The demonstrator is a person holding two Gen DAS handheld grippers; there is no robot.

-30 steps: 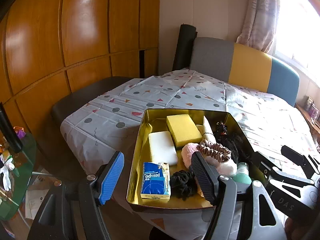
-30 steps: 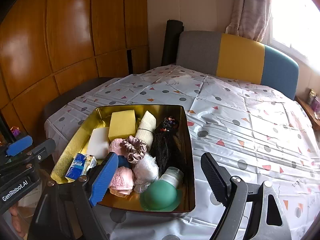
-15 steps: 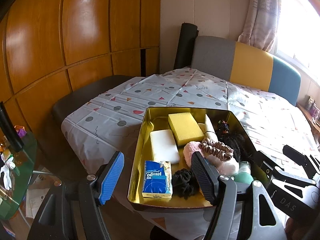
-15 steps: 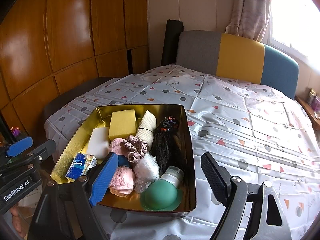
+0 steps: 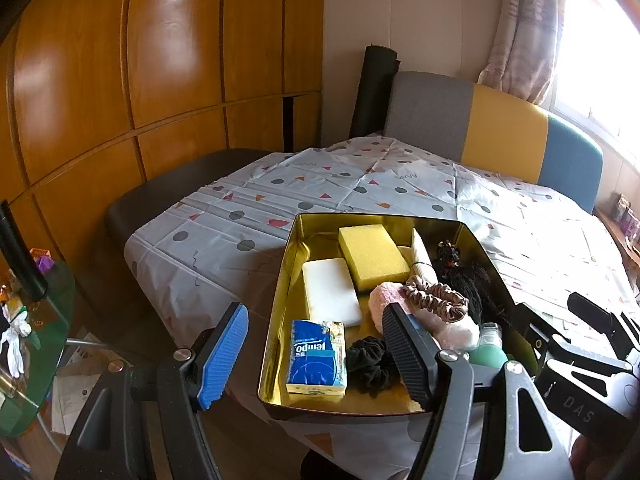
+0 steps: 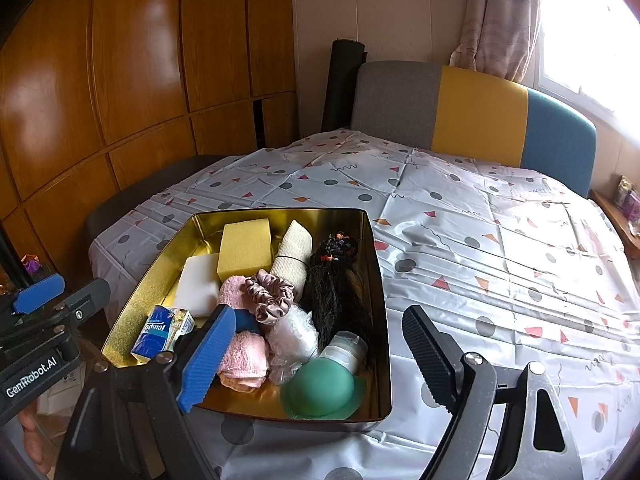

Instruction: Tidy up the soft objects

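On tool bodies: "GenRobot.AI", "DAS" | tissue pack point(image 5: 316, 358): "Tempo" | left tool point(image 5: 316, 354), right tool point(image 6: 316, 356): agape, empty

Big brown wood panels point(image 5: 120, 92) cover the wall on the left, and they shine where the light hits them. The back wall point(image 6: 400, 12) is plain and pale. A bright window point(image 6: 588, 40) on the right lets in strong sun, with a pale curtain point(image 6: 500, 16) beside it. A bench back point(image 6: 472, 112) in grey, yellow and blue stands behind the counter. A black roll point(image 5: 374, 92) leans in the corner. A dark seat point(image 5: 172, 192) sits on the left. A green glass table point(image 5: 44, 340) is low at the left edge.
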